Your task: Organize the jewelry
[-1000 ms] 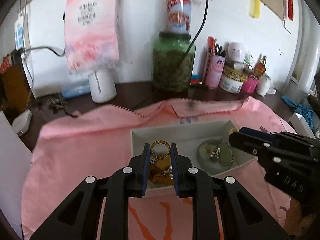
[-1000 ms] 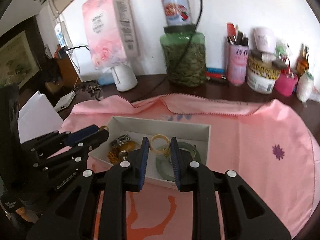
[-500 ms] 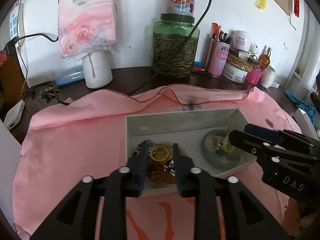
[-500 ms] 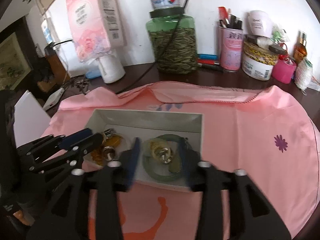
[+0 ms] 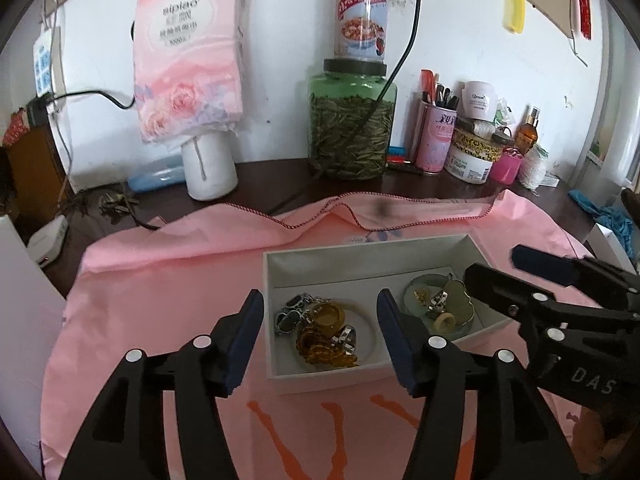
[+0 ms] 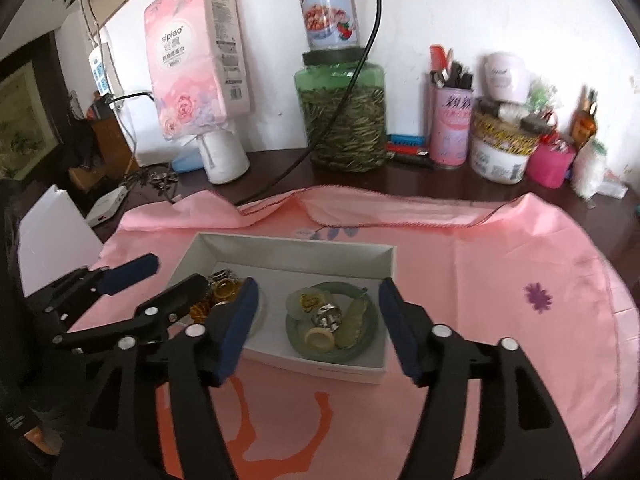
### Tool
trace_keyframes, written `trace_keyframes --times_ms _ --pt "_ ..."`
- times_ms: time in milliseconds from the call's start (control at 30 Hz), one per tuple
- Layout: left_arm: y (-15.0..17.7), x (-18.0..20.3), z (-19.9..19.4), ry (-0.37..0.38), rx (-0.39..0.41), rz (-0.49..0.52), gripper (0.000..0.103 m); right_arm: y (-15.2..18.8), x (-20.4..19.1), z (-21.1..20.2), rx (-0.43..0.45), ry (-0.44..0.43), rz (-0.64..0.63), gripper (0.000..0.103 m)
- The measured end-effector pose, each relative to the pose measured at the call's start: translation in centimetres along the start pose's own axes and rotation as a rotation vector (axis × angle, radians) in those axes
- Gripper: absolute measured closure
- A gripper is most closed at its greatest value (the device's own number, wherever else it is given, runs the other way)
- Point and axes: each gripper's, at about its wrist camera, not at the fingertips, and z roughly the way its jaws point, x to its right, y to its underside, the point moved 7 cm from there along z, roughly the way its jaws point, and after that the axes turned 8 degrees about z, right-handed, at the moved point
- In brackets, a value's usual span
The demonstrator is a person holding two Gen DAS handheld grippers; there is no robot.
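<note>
A white shallow box (image 5: 360,258) (image 6: 280,250) sits on a pink cloth (image 5: 168,280) (image 6: 480,264). Its left side holds a pile of amber and gold jewelry (image 5: 324,334) (image 6: 218,292) with a dark bracelet (image 5: 290,314). Its right side holds a green jade bangle (image 6: 360,350) (image 5: 416,292) with rings and a pale pendant (image 6: 354,320) inside it. My left gripper (image 5: 320,336) (image 6: 160,276) is open and empty above the amber pile. My right gripper (image 6: 314,324) (image 5: 500,264) is open and empty above the bangle.
Along the wall stand a green jar (image 5: 352,128) with a tin can (image 5: 360,20) on top, a tissue pack (image 5: 188,52), a white cup (image 5: 210,164), a pink pen holder (image 5: 434,140) and cosmetic jars (image 5: 474,156). A cable (image 5: 404,52) hangs down. A white box (image 6: 52,236) is at left.
Both grippers were shut on rings over the box; both have opened wide and dropped them in. The gold ring lies on the amber pile, the pale ring in the bangle.
</note>
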Motion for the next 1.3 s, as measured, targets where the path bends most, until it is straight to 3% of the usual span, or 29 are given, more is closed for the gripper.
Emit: trace_keyframes --times_ms 33,67,100,233,367,633,833,1033,1300 --pt "-0.1 -0.2 -0.2 -0.007 0.001 -0.004 0.041 -0.2 0.1 -0.3 0.006 0.003 0.005 0.028" --pt "-0.2 -0.3 -0.4 -0.011 0.002 -0.01 0.03 -0.5 0.2 -0.8 0.015 -0.007 0.022 0.015" --pt "-0.3 -0.4 -0.7 -0.019 0.01 -0.019 0.022 -0.7 0.3 -1.1 0.023 -0.01 0.038 0.012" --pt "-0.6 -0.3 -2.4 -0.024 0.025 -0.017 0.019 -1.8 0.5 -2.9 0.044 0.001 0.057 0.01" --pt "0.1 0.1 -4.0 -0.049 0.036 0.012 0.009 -1.7 0.2 -4.3 0.052 0.028 0.033 0.007" --pt "2.6 -0.3 -5.6 -0.088 0.073 -0.01 0.006 1.3 0.2 -4.5 0.058 0.039 0.023 0.007" --pt "4.0 -2.1 -3.4 -0.166 0.013 -0.003 0.006 4.0 1.3 -2.0 -0.005 0.083 0.01 0.007" --pt "4.8 -2.2 -2.5 -0.135 -0.014 -0.016 0.006 4.8 1.2 -0.8 -0.007 0.129 -0.019 0.007" --pt "4.7 -1.4 -2.8 -0.164 0.002 0.043 0.006 4.9 1.0 -1.0 -0.003 0.132 -0.026 0.007"
